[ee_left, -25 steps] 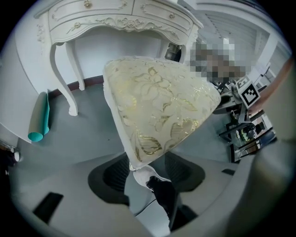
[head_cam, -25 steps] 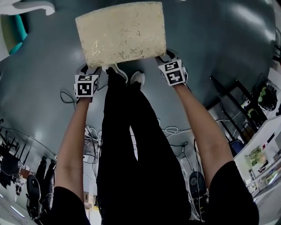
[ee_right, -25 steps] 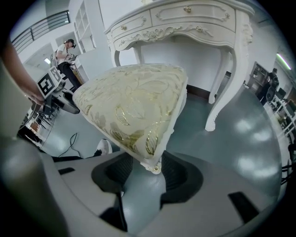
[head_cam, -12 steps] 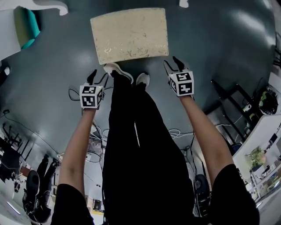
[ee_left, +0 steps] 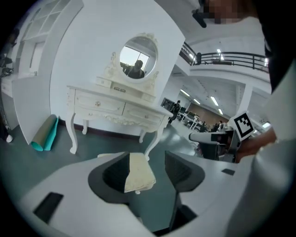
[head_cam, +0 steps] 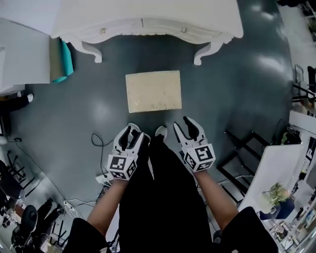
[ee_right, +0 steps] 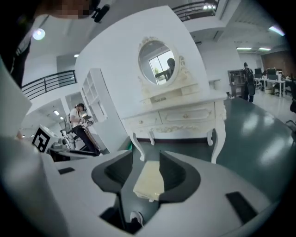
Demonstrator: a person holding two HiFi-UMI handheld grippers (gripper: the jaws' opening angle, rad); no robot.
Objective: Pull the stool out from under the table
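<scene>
On open grey floor (head_cam: 94, 111), apart from the white table's (head_cam: 148, 22) curved edge, stood the cream rectangular stool (head_cam: 153, 91); left gripper (head_cam: 132, 134) and right gripper (head_cam: 182, 124) were both spread, empty.

A rolled teal mat (head_cam: 63, 60) sits by the white wall (head_cam: 22, 54).

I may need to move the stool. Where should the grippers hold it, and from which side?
On the stool, probably the seat's side edges near the front corners, left gripper and right gripper one each, coming from the person's side. The seat is a flat, level rectangle with free edges, and the table stands beyond it.
</scene>
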